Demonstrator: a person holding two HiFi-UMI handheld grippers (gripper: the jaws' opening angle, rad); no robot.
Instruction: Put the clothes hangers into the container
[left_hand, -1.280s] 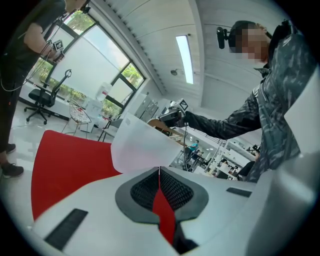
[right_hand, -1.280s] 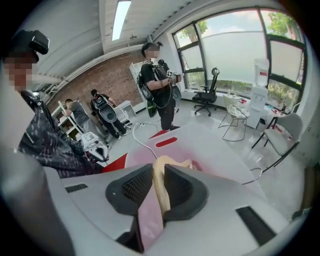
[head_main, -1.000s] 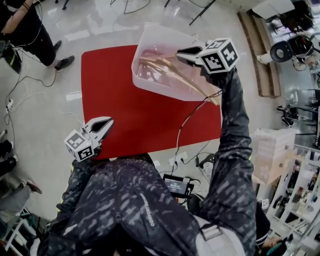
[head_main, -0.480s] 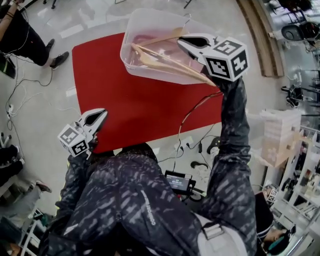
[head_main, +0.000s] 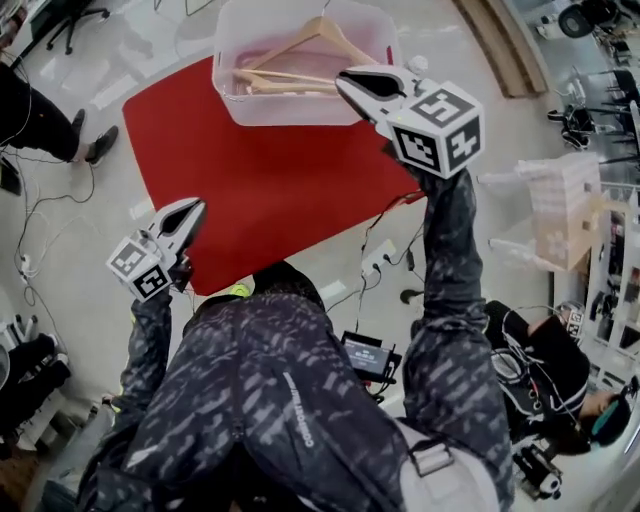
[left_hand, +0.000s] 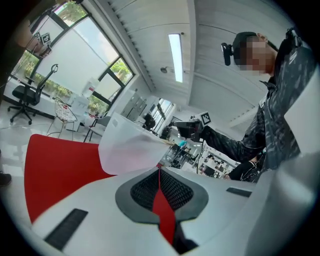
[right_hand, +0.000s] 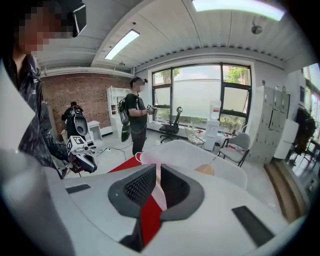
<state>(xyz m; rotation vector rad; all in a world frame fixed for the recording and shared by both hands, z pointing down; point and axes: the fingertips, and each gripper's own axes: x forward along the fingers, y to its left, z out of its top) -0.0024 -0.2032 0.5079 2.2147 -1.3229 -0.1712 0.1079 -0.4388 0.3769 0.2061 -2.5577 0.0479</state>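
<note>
At twelve o'clock, the hangers (head_main: 285, 80) now lie, seemingly fully, inside the container (head_main: 290, 110); right gripper (head_main: 348, 82), jaws just closing on nothing, has withdrawn; left gripper (head_main: 195, 208) clenched.

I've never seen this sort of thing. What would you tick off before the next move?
1. Hangers in the container: ok. The wooden hangers lie inside the container.
2. Right gripper free: ok. The right gripper has just been closing its jaws, which are nearly together with nothing between them.
3. Left gripper free: ok. The left gripper has its jaws together and holds nothing.
4. More hangers to fetch: cannot tell. None shows on the red surface, but the person hides its near edge.
5. Container fully on the red surface: cannot tell. Its far side is cut off.
</note>
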